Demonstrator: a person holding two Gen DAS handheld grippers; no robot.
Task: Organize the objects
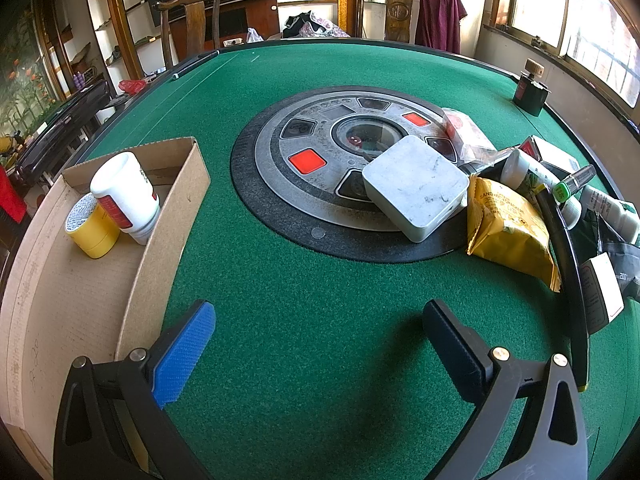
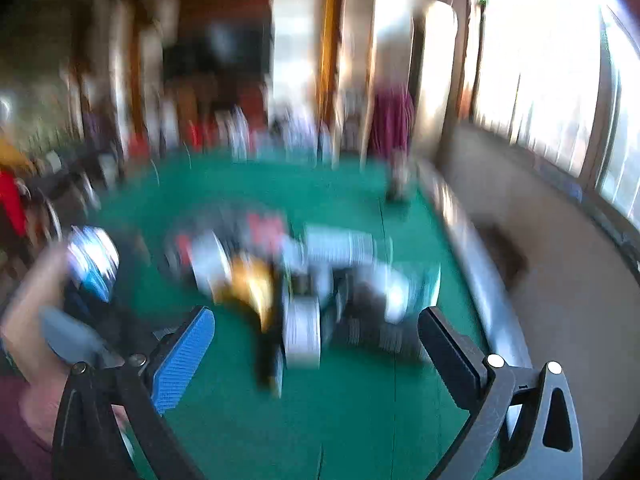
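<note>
Now both jaws wide open, empty: left gripper [image 1: 318, 354] over counter [image 1: 304, 280] beside box [image 1: 160, 216]; right gripper [image 2: 316, 356] blurred.

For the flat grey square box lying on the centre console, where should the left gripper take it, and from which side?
Probably from above, across two opposite flat side walls of the grey box. It lies flat, its near-left edges face open green felt, and its right side crowds the yellow snack bag. The left gripper is open and empty.
</note>
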